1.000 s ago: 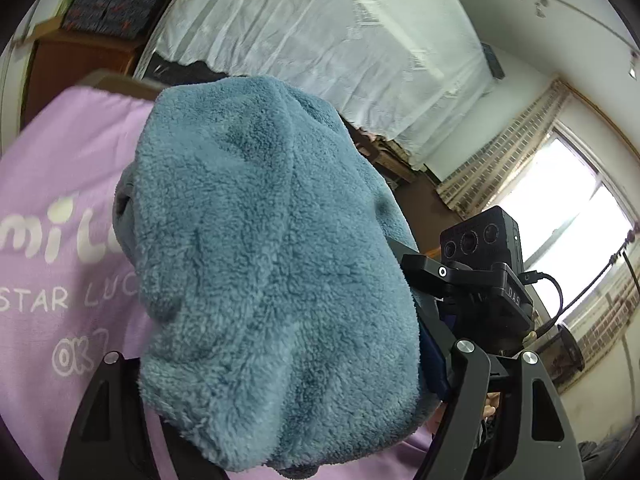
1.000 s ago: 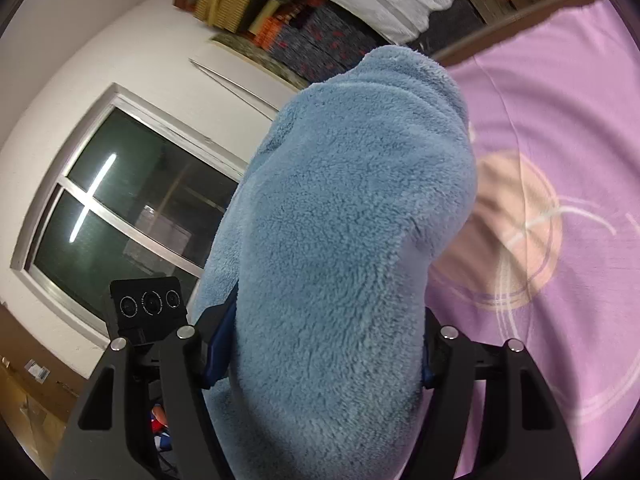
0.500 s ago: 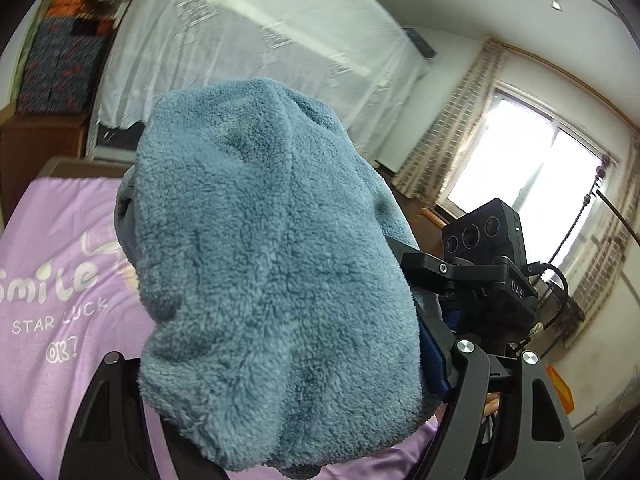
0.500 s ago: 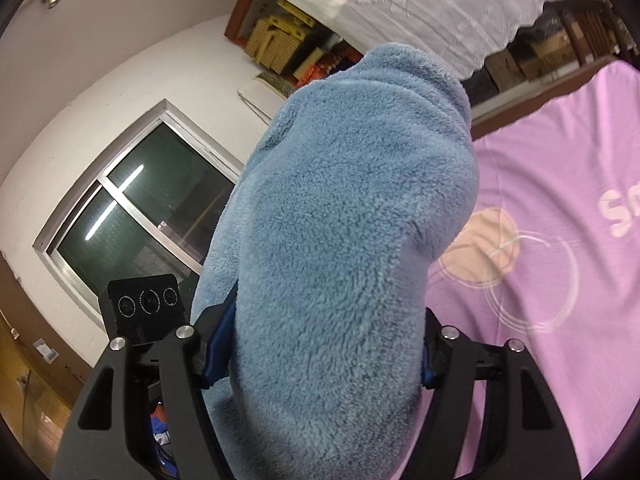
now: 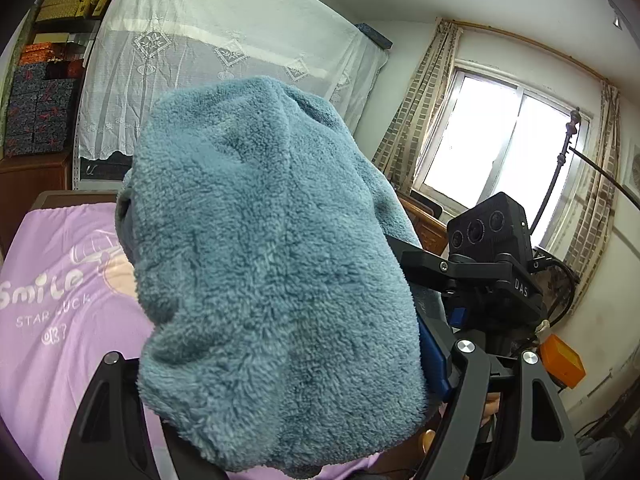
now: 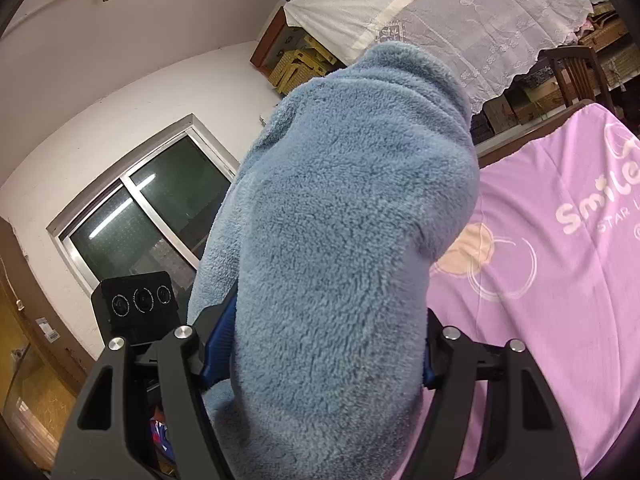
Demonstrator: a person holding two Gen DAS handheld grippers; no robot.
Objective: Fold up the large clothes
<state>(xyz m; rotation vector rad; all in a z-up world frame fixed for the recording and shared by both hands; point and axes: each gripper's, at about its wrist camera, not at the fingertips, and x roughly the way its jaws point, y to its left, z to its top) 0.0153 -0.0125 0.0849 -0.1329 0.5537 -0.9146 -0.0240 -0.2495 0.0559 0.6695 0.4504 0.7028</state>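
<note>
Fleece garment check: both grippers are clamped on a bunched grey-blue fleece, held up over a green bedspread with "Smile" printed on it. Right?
Not quite. The bedspread is lilac purple, not green, as both wrist views show. The rest holds: the left gripper and right gripper each grip the bunched fleece above it.

A teal-blue fleece garment (image 5: 276,264) fills mid-frame over a lilac bedspread (image 5: 48,320) printed with white lettering, lower left; white lace curtain (image 5: 208,52) above, black claw (image 6: 324,364) arms below.
</note>
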